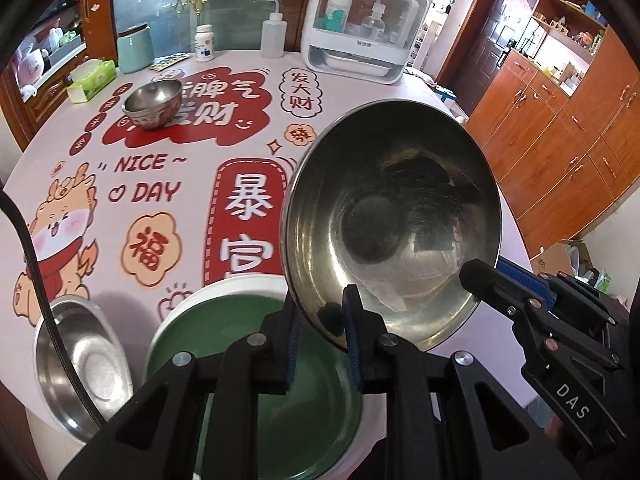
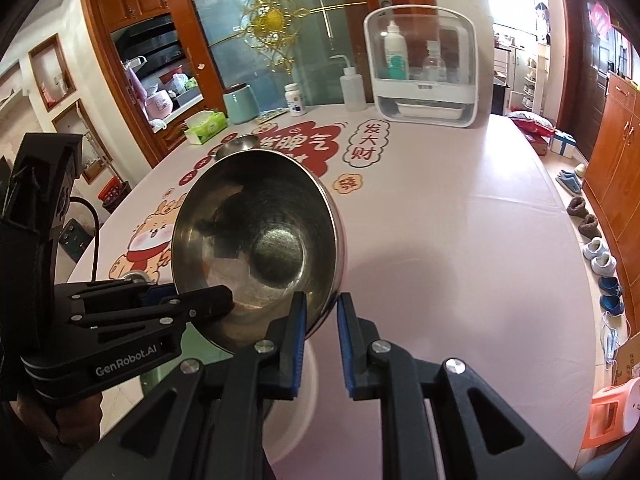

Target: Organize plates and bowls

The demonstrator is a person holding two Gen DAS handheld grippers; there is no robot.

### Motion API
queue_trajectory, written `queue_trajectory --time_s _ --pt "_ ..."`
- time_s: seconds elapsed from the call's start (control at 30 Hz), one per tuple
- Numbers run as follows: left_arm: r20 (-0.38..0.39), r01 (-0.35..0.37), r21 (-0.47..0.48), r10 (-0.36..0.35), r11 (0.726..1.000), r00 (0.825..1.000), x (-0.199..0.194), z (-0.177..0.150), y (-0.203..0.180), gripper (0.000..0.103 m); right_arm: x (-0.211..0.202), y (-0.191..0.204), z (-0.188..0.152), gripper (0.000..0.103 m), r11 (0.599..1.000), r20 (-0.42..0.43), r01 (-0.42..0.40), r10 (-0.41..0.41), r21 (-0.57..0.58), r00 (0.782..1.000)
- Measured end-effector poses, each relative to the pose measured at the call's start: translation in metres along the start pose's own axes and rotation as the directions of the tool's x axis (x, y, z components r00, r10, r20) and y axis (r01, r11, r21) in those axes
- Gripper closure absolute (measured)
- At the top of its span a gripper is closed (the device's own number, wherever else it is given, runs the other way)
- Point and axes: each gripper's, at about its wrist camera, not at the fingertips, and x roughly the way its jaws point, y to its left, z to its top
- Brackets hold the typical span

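The steel bowl (image 1: 394,224) hangs tilted in the air above the bench (image 1: 248,80), over the green plate (image 1: 256,360), its near rim clenched in the left claw (image 1: 320,334). The right claw (image 2: 322,338) grasps its right edge, fingers either side of the wall. Far left sit stacked steel bowls (image 1: 152,102).

"NICE ~ DAY" and "发大财" on tablecloth (image 1: 132,178), "DAS" on right gripper (image 1: 480,276), seemingly "GenRobot.AI" on left gripper (image 2: 224,300).
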Motion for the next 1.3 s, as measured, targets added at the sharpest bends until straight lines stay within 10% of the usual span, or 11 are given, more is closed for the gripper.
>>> queue_trajectory --time_s 1.3 --pt "-0.131 -0.095 -0.046 0.089 0.994 0.987 -0.07 -0.064 0.191 0.082 0.056 0.195 -0.021 0.086 0.99 -0.119 -0.139 0.133 -0.039 0.984"
